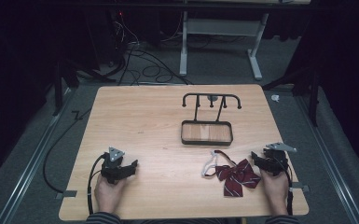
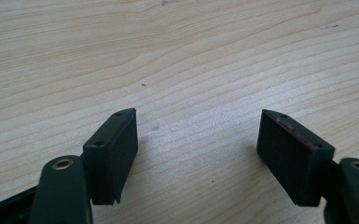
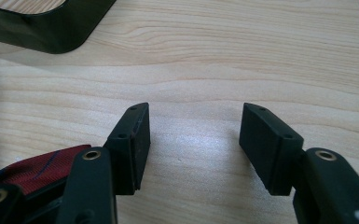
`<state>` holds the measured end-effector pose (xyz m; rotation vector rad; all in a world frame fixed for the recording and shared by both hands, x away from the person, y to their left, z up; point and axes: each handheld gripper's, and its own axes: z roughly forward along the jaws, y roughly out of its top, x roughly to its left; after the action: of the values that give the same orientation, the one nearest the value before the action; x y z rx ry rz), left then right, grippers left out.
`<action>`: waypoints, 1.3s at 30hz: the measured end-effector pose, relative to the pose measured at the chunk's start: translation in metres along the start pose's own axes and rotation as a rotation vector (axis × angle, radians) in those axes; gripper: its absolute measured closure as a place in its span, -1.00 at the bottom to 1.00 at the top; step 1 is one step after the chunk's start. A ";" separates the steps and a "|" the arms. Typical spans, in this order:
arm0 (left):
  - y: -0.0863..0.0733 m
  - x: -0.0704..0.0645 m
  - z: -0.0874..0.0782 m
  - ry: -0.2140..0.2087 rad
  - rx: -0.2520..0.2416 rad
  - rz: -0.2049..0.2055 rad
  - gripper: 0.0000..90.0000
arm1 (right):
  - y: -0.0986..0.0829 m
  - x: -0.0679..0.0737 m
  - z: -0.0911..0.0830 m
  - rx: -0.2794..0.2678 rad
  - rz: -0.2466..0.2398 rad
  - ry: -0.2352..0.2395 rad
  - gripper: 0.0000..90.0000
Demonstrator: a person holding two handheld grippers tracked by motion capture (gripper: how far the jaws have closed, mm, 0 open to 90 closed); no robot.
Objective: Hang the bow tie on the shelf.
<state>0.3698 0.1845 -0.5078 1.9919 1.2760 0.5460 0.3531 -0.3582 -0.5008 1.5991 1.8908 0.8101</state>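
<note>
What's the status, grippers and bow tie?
Left gripper open, empty. Right gripper open beside bow tie, not gripping. Rack beyond, nothing blocking.

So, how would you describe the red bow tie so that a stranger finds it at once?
Start at the wooden table and go to its near right part. In front of the black rack's tray, beside the right tongs, lies the bow tie. It alone is dark red striped cloth, with a white strap.

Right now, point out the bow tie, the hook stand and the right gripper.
bow tie (image 1: 236, 176), high view, on its centre knot.
hook stand (image 1: 207, 133), high view, on its tray base.
right gripper (image 3: 193, 147), right gripper view, midway between its fingers.
</note>
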 end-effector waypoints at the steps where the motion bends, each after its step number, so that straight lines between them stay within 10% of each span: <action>1: 0.000 0.000 0.000 0.000 0.000 0.000 -0.35 | 0.000 0.000 0.000 0.000 0.000 0.000 -0.01; 39: 0.000 0.000 0.000 -0.002 0.001 -0.002 -0.36 | 0.000 0.000 -0.014 -0.047 0.011 0.058 0.11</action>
<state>0.3696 0.1849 -0.5077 1.9912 1.2776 0.5417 0.3430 -0.3596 -0.4916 1.5741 1.8905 0.9085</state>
